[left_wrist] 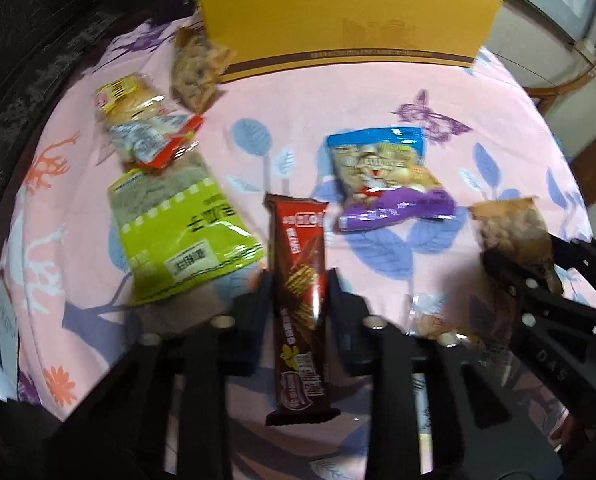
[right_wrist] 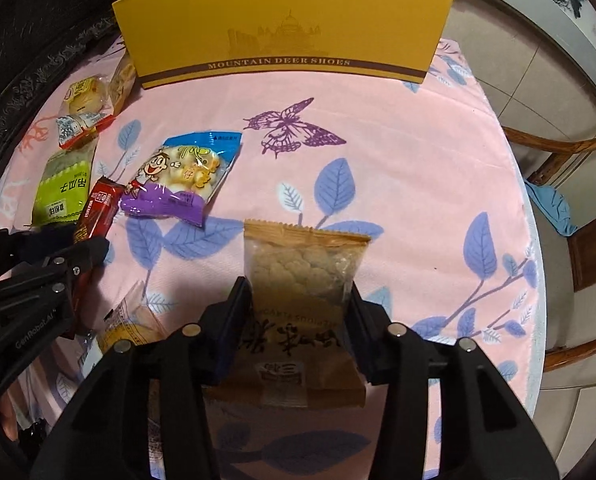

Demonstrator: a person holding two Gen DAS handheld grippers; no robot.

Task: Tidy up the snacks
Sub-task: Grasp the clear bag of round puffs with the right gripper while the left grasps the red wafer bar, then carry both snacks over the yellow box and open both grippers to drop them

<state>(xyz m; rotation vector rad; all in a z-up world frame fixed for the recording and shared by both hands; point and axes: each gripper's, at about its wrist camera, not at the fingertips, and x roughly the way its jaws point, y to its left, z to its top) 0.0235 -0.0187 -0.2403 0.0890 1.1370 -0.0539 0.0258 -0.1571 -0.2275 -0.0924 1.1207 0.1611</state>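
A: Left gripper (left_wrist: 300, 280)?

B: Clamped on the chocolate wafer bar (left_wrist: 302, 276), fingers (left_wrist: 257, 300) pinching its long sides about mid-length. Bar looks lifted off the surface (left_wrist: 378, 92), near the front edge, though blur makes that hard to confirm.

A: Right gripper (right_wrist: 298, 304)?

B: Closed on the tan cookie packet (right_wrist: 306, 276), fingers (right_wrist: 233, 320) on both side edges, packet sticking forward over the middle of the surface.

A: Handling?

B: Both light. The wafer bar is stiff but crushable (foil is slick), so mid-length side grip is right; squeeze gently. Cookie packet is soft film over brittle pieces, so I'd judge it could sag or crack if pinched hard; hold at the sides, not the crimped seal.

A: Rest of the snacks?

B: Left edge: green seed bag (right_wrist: 63, 188), a bread packet (right_wrist: 85, 98) behind it, one more small packet (right_wrist: 121, 78) near the back-left corner. Blue-purple puff bag (right_wrist: 185, 176) left of centre. Another packet (right_wrist: 129, 326) lies at the front between the two grippers. Yellow shoe box (right_wrist: 281, 24) stands along the back edge, likely the destination.
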